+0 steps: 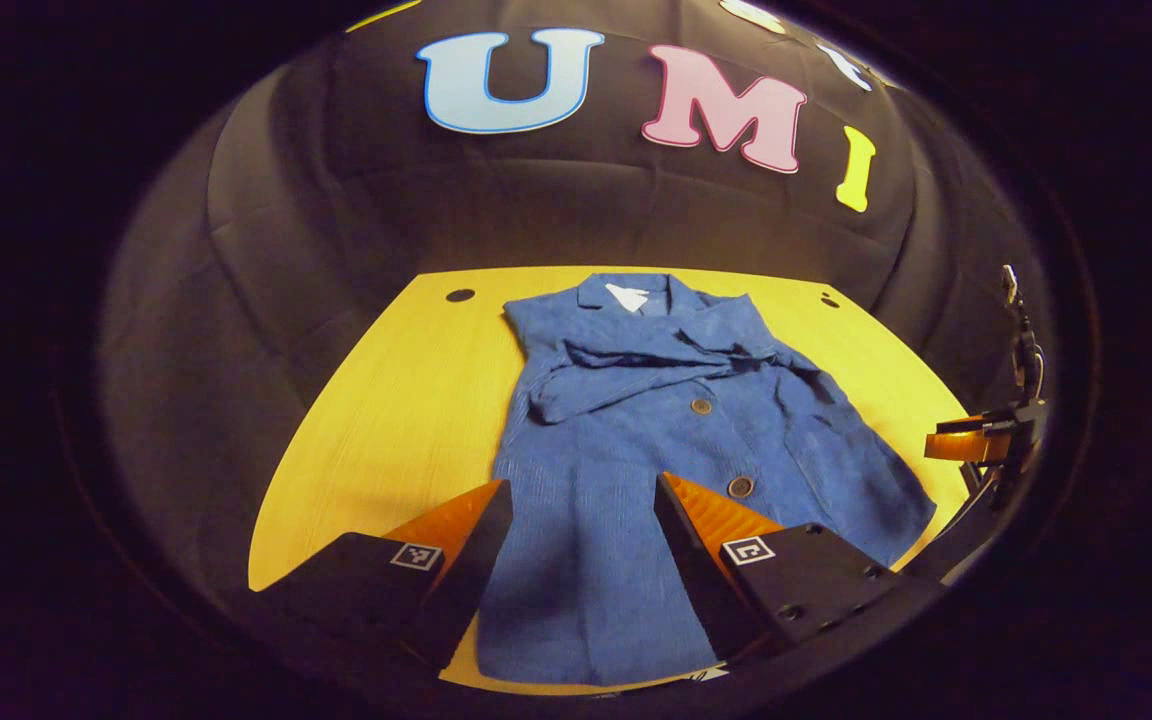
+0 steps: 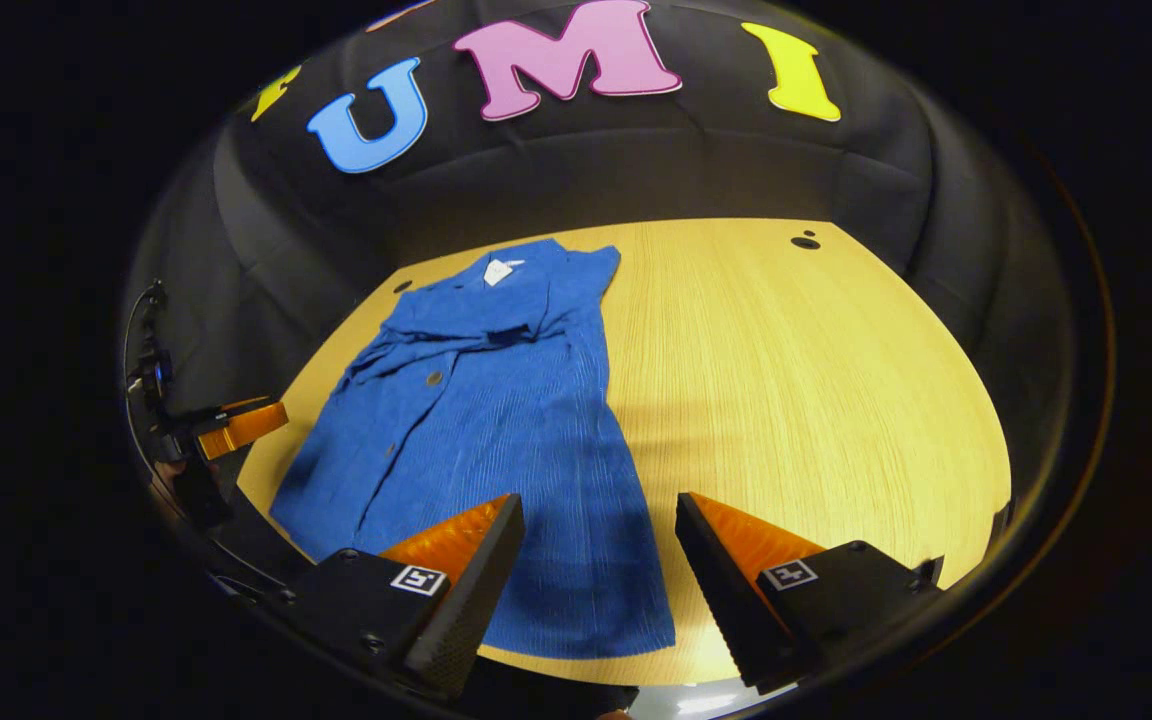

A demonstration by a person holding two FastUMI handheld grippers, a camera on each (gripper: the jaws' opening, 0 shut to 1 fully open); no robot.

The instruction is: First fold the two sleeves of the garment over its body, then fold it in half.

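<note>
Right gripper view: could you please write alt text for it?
A blue garment lies flat on a yellow table, both sleeves folded across its chest. The right tongs hover open above its near hem.

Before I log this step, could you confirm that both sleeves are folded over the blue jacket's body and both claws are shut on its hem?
Not quite: the sleeves are folded over the blue jacket, but both claws are open above it, as the left gripper view shows for the left claw and the right gripper view for the right claw.
</note>
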